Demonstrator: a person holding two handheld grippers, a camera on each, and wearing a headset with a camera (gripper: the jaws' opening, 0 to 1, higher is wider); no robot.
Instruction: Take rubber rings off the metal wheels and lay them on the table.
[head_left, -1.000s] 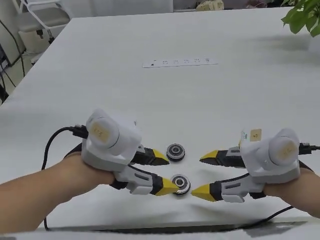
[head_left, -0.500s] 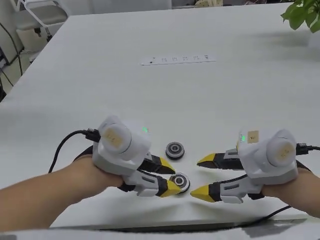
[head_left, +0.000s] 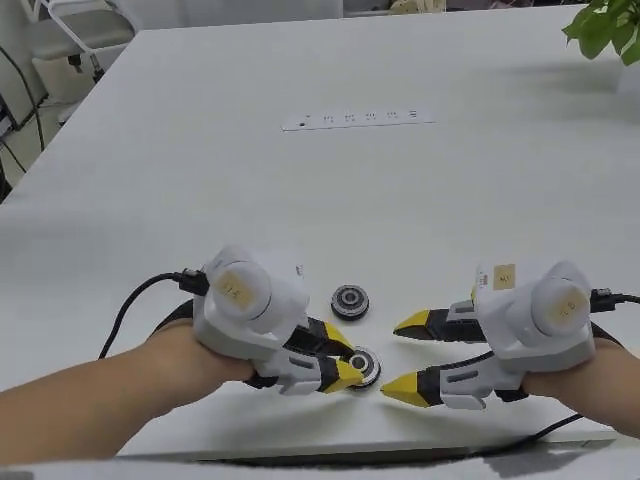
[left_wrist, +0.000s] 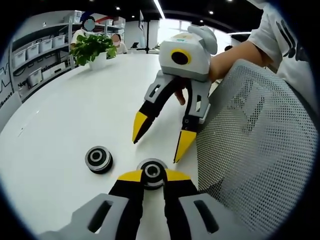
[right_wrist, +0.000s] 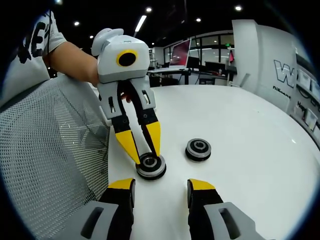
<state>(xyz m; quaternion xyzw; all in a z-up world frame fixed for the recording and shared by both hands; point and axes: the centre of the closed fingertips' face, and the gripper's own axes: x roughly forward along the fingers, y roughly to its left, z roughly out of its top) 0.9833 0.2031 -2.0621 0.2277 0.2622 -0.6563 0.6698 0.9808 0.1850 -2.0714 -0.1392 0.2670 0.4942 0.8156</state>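
Bright, even ceiling light; soft shadows; fisheye-bent edges.

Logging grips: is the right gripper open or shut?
Open: in the right gripper view, the right gripper has its fingers apart with nothing between them, short of the near wheel.

Open-plan office or lab — monitors (right_wrist: 181, 53), bin shelves (left_wrist: 34, 54), mesh chair (left_wrist: 260, 150), potted plant (left_wrist: 92, 46), white table (head_left: 300, 200).

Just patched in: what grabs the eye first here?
The left hand-held gripper stands out, its jaws pinching the near metal wheel at the front edge of the white table. The right hand-held gripper faces it, jaws open, and a second metal wheel lies just beyond.
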